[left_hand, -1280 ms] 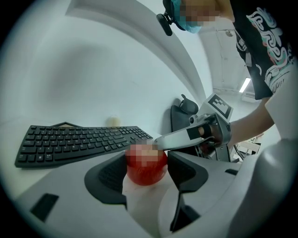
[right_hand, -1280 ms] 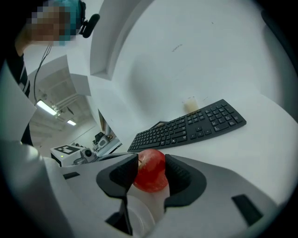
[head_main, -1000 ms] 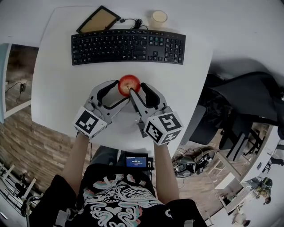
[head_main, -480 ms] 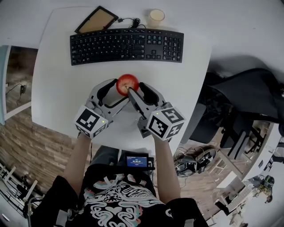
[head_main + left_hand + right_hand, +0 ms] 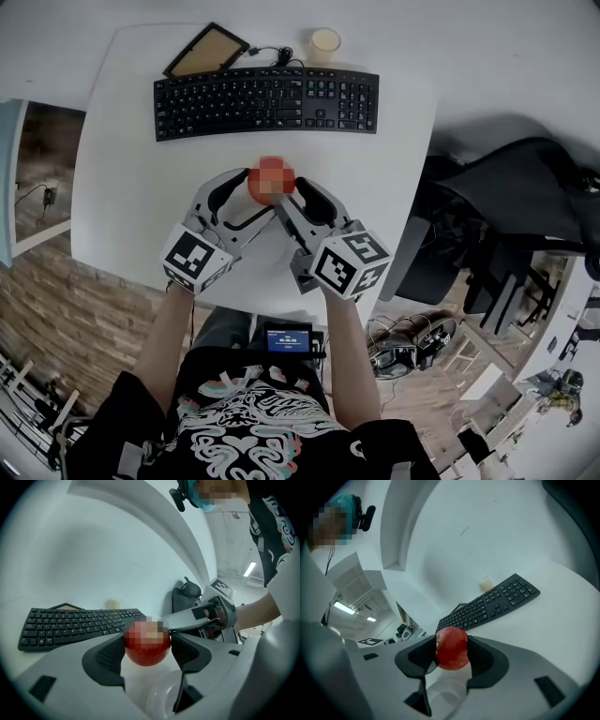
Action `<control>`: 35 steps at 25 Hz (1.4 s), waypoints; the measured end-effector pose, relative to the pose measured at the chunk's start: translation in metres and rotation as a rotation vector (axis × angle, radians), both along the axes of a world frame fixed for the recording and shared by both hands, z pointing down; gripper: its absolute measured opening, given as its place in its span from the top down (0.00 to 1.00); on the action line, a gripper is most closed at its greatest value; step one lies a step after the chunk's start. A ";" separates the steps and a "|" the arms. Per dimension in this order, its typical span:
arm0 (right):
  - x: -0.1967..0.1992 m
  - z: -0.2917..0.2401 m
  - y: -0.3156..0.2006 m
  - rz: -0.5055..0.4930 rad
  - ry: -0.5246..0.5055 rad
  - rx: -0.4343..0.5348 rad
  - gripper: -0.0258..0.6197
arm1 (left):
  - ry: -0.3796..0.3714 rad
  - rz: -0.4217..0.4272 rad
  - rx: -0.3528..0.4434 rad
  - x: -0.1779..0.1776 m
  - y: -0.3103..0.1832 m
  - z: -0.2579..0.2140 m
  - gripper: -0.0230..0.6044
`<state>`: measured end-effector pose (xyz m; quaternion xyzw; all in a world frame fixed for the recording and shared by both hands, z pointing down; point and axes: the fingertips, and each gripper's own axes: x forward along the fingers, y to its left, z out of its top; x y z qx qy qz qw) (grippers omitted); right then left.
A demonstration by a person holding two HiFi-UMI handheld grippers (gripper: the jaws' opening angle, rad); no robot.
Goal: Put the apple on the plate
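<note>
Jaws on your left gripper (image 5: 147,654) and right gripper (image 5: 452,657) have just been spreading, the right one rolling slightly, while the round red apple (image 5: 272,180) has stayed on the white table (image 5: 122,187), between the black keyboard (image 5: 267,101) and the pale translucent plate (image 5: 161,691). Expect it firm, smooth, fairly weighty and bruisable; take its widest flanks gently. Both grippers slant downward, converging, spread wide and straddling it without visibly squeezing.
</note>
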<state>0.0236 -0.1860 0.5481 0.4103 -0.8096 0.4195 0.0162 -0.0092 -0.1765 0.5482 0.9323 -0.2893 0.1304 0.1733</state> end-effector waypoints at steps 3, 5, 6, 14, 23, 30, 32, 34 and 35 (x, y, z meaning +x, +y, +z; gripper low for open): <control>0.000 -0.015 0.002 0.017 -0.012 0.020 0.61 | 0.001 0.005 0.023 0.000 0.002 -0.015 0.49; 0.000 -0.025 0.006 0.022 -0.016 0.031 0.61 | -0.004 0.008 0.037 -0.001 0.005 -0.025 0.49; -0.001 -0.029 0.008 0.021 -0.016 0.035 0.61 | -0.008 0.008 0.042 -0.001 0.007 -0.029 0.49; -0.008 -0.046 0.030 0.012 -0.003 0.050 0.61 | -0.028 0.022 0.060 -0.008 0.029 -0.046 0.49; -0.015 -0.048 0.071 0.010 0.007 0.026 0.61 | -0.053 0.049 0.039 -0.014 0.069 -0.049 0.49; -0.017 -0.046 0.095 0.004 -0.004 0.001 0.61 | -0.060 0.070 0.025 -0.016 0.092 -0.048 0.49; -0.019 -0.044 0.102 -0.002 0.000 -0.010 0.61 | -0.068 0.080 0.016 -0.017 0.099 -0.046 0.49; -0.020 -0.042 0.107 -0.008 0.007 -0.019 0.61 | -0.076 0.088 0.006 -0.018 0.104 -0.044 0.49; -0.020 -0.041 0.109 -0.009 0.011 -0.022 0.61 | -0.078 0.090 0.002 -0.018 0.106 -0.043 0.49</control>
